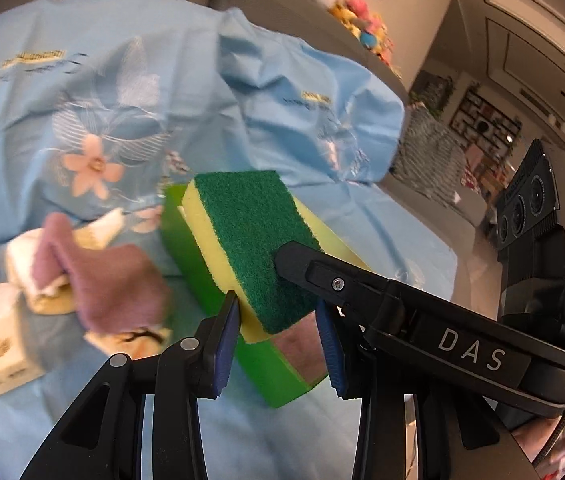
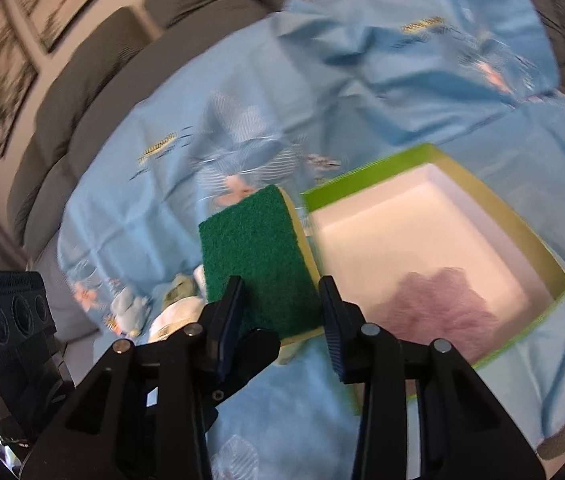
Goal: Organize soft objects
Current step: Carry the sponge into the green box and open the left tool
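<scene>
The sponge (image 2: 258,260) sits between the blue pads of the right gripper (image 2: 280,326), just left of the green box (image 2: 434,152), green side up; whether the jaws actually clamp it, I cannot tell. Inside the box lies a pink cloth (image 2: 438,304). The left gripper (image 1: 278,344) has its jaws apart beside the sponge.

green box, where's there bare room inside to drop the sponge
Inside the green box, the white floor is bare along the far wall and far corners. The near corner holds a purple cloth. Left of the box is crowded: the sponge and a pile of soft items.
</scene>
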Demonstrator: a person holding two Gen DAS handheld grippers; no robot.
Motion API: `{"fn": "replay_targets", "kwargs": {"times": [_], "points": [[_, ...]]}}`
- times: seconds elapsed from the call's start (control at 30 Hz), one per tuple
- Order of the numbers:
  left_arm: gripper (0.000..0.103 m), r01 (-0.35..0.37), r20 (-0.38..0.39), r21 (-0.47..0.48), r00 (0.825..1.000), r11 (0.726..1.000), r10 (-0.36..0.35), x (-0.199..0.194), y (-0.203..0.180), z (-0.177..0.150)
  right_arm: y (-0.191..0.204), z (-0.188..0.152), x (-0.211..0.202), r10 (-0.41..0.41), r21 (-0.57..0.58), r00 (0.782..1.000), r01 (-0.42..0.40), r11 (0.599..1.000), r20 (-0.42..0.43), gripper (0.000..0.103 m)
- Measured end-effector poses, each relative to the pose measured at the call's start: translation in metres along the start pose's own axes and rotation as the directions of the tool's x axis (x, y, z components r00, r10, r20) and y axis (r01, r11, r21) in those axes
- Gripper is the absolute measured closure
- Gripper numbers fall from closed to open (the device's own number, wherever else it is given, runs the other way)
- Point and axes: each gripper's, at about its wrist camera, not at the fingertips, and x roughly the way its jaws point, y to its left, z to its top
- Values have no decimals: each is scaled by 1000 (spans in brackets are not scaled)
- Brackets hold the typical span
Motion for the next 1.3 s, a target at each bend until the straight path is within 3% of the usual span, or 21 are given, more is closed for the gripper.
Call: {"fn": "replay_targets", "kwargs": {"times": [0.23, 0.47, 0.63, 0.93, 1.03, 1.13, 1.3], "points": [[64, 52, -89, 51, 995, 997, -47, 49, -16, 1, -50, -1, 3, -48, 113, 999, 47, 992, 13, 66], [64, 133, -164, 52, 979, 990, -123, 85, -29, -4, -85, -4, 0, -143, 202, 990, 138, 970, 10, 66], [64, 144, -204, 51, 970, 988, -131, 100, -35, -9, -104, -7, 4, -181, 253, 983, 177, 951, -8, 66], [64, 111, -187, 75, 978, 991, -96, 97, -38, -12, -113, -9, 8, -179, 290, 984, 173, 941, -7, 63], [64, 120, -175, 79, 979, 990, -104, 93, -39, -11, -112, -9, 7, -201, 290, 980, 191, 938, 4, 46], [63, 126, -163, 68, 980, 990, -113, 93, -36, -6, -113, -9, 2, -191, 300, 981, 173, 938, 31, 39], [47, 90, -139, 55, 987, 994, -81, 86, -27, -1, -109, -7, -3, -201, 288, 977, 174, 942, 66, 27]]}}
